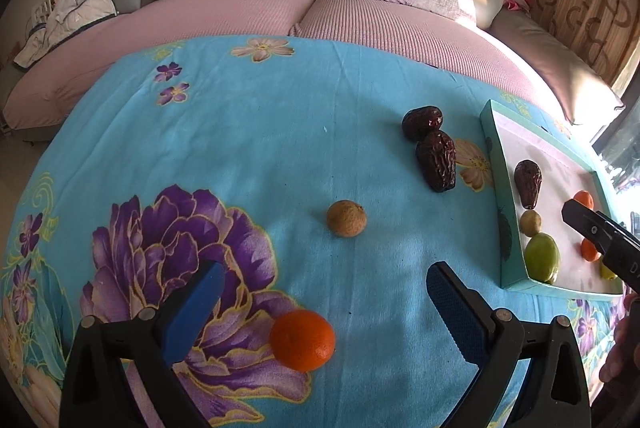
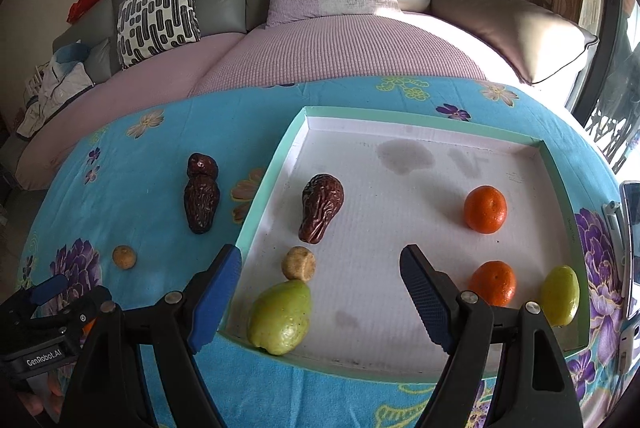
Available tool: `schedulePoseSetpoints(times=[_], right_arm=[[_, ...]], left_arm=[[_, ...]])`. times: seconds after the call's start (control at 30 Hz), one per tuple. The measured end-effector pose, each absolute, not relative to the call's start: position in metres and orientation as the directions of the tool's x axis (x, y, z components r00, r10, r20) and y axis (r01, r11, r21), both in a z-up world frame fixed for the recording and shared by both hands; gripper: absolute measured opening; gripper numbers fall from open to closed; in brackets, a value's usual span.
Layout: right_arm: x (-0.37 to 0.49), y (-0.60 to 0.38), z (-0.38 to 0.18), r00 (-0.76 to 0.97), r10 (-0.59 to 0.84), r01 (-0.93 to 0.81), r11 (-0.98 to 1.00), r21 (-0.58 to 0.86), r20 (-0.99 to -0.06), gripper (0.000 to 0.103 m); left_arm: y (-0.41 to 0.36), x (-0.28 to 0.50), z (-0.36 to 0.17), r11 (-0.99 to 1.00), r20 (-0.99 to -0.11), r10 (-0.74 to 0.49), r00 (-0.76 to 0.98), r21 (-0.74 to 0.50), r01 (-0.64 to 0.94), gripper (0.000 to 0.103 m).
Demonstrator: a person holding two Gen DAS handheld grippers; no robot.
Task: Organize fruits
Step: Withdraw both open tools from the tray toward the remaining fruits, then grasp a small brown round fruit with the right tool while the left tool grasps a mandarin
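Observation:
My left gripper [image 1: 324, 278] is open just above the blue flowered cloth, and an orange [image 1: 303, 340] lies on the cloth between its blue pads, untouched. Ahead of it sit a small round brown fruit [image 1: 346, 218] and two dark red dates [image 1: 435, 160], touching each other. At the right stands the teal-rimmed white tray [image 2: 420, 113]. Over the tray's near left part my right gripper [image 2: 320, 260] is open and holds nothing. In the tray lie a date [image 2: 321, 207], a small brown fruit [image 2: 298, 264], a green fruit [image 2: 280, 316], two oranges [image 2: 485, 209] and a yellow-green fruit [image 2: 560, 294].
A sofa [image 1: 224, 27] with pink covers and cushions runs along the table's far edge. A phone-like device [image 2: 628, 248] lies on the cloth right of the tray. A person's hand [image 1: 616, 356] shows at the lower right of the left wrist view.

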State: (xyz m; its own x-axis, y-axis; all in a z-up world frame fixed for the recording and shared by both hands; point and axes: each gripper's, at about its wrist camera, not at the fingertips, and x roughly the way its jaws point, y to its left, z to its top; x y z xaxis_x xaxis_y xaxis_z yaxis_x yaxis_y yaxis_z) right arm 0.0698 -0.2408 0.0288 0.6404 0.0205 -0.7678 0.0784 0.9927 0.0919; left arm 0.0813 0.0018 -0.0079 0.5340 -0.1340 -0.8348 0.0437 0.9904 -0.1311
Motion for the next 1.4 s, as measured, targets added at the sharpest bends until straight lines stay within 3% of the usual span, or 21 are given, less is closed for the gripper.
schedulePoseSetpoints(times=[0.1, 0.17, 0.53, 0.7, 1.4], right_arm=[[0.071, -0.228, 0.030, 0.648, 0.045, 0.049, 0.994, 0.101, -0.761, 0.082], [0.072, -0.221, 0.030, 0.650, 0.053, 0.033, 0.995, 0.098, -0.758, 0.082], [0.077, -0.192, 0.025, 0.643, 0.058, -0.009, 0.998, 0.069, -0.764, 0.082], [0.078, -0.187, 0.025, 0.642, 0.061, -0.014, 0.998, 0.069, -0.764, 0.082], [0.084, -0.135, 0.012, 0.628, 0.171, -0.155, 0.984, 0.093, -0.759, 0.081]], left_arm=[[0.006, 0.073, -0.014, 0.987, -0.839, -0.154, 0.521, -0.150, 0.050, 0.100], [0.010, 0.069, -0.018, 0.985, -0.845, -0.165, 0.509, -0.162, 0.051, 0.090], [0.021, 0.056, -0.028, 0.980, -0.856, -0.194, 0.480, -0.193, 0.051, 0.060], [0.020, 0.057, -0.029, 0.980, -0.861, -0.198, 0.469, -0.191, 0.063, 0.040], [0.057, 0.061, -0.015, 0.980, -0.824, -0.141, 0.549, -0.193, -0.038, 0.038]])
